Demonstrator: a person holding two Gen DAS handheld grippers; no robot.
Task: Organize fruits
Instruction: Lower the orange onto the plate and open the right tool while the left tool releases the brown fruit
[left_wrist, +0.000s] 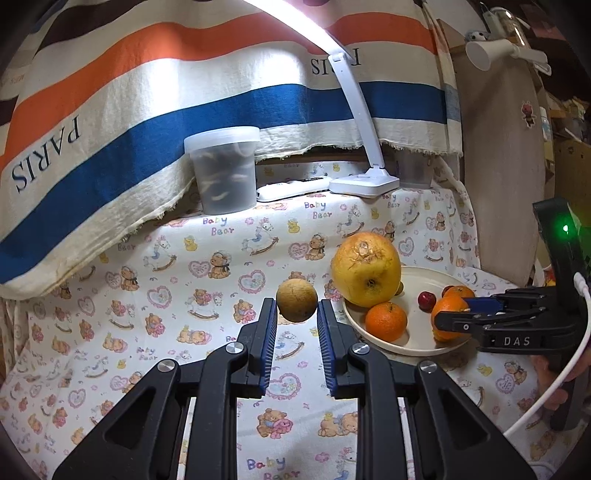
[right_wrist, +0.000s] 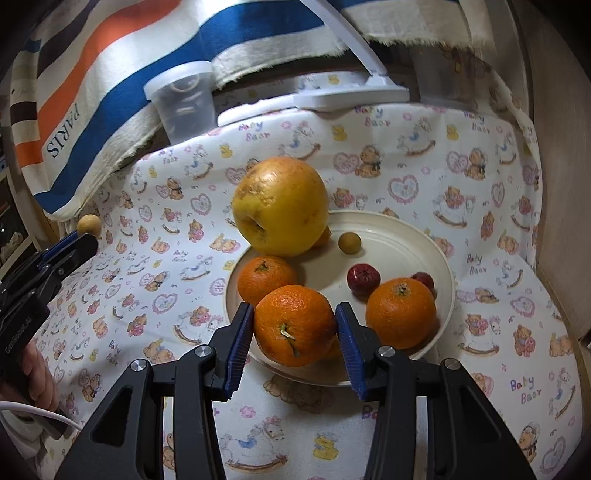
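So the left gripper (left_wrist: 296, 314) has its fingers clamped on a small tan fruit (left_wrist: 296, 300), held above the counter (left_wrist: 166, 295). Right gripper (right_wrist: 295, 328) fingers squeeze an orange (right_wrist: 293, 325) over the plate's (right_wrist: 406, 236) near rim.

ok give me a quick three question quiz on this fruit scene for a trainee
1. True or false: the left gripper holds an orange.
2. The large yellow fruit rests on: A) the plate rim B) the lidded tub C) the lamp base
3. What is the right gripper shut on?

Key: 1 false, it holds a small round tan fruit; 2 A; 3 an orange over the plate's near edge.
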